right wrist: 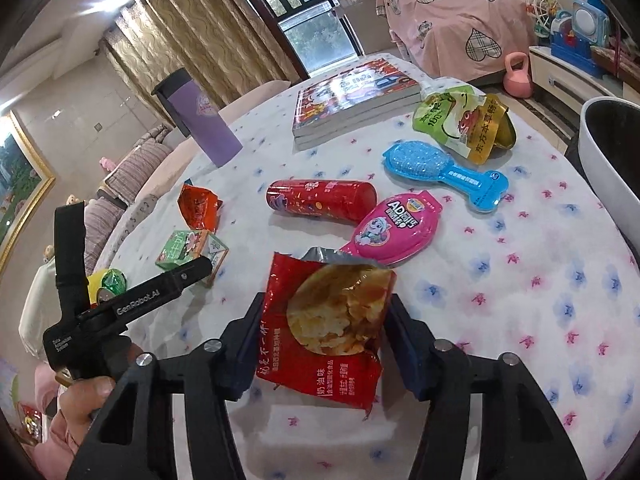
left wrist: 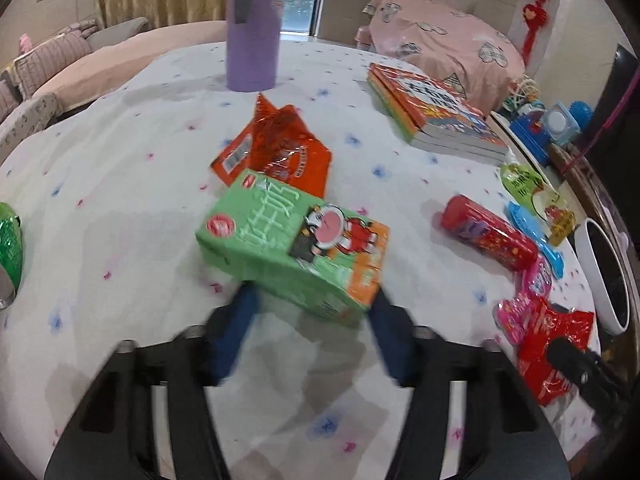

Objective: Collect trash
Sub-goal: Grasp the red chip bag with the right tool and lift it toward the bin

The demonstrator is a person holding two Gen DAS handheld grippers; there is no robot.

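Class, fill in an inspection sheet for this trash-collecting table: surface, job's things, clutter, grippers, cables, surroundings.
Surface: round table under a white flowered cloth.
Job's things: green carton, red snack bag, orange wrapper, red tube, pink pouch, green pouch.
Clutter: purple bottle, books, blue brush.
Grippers: left gripper jaws against the carton's sides; right gripper jaws flank the snack bag, contact unclear.
Cables: nothing seen.
Surroundings: white bin, curtains, covered furniture.
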